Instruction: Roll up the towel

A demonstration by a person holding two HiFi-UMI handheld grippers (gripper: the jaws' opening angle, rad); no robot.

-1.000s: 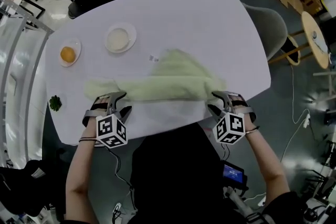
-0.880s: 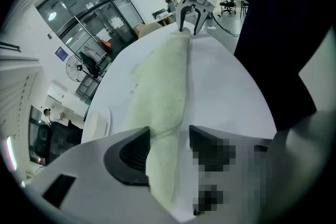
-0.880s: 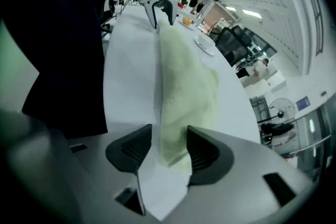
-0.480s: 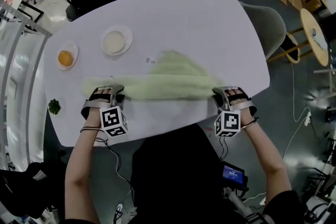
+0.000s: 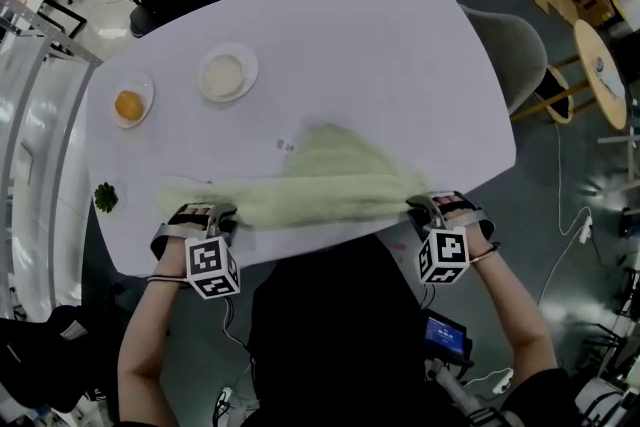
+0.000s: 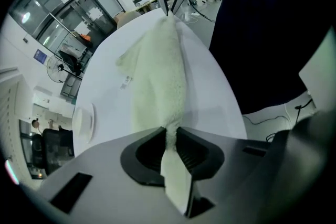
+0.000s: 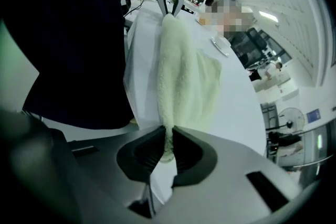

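Observation:
A pale green towel (image 5: 320, 180) lies bunched in a long strip along the near edge of the white table (image 5: 350, 45). My left gripper (image 5: 208, 218) is shut on its left end, my right gripper (image 5: 420, 209) on its right end. Both pairs of jaws have just been closing with towel cloth between them. In the left gripper view the towel (image 6: 157, 76) runs from my left gripper (image 6: 170, 136) to the far right gripper (image 6: 170, 2). The right gripper view shows the towel (image 7: 181, 76) pinched in my right gripper (image 7: 169, 136), with the left gripper (image 7: 168, 5) at its far end.
A white dish (image 5: 228, 73) and a small dish with an orange thing (image 5: 130, 105) stand at the table's far left. A green sprig (image 5: 105, 198) lies at the left edge. A small tag (image 5: 287, 144) sits behind the towel. A grey chair (image 5: 510, 55) stands right.
Both grippers stood open at the towel's ends, moved onto it and shut on it. They then drew back toward the near table edge, pulling the towel's front edge with them.

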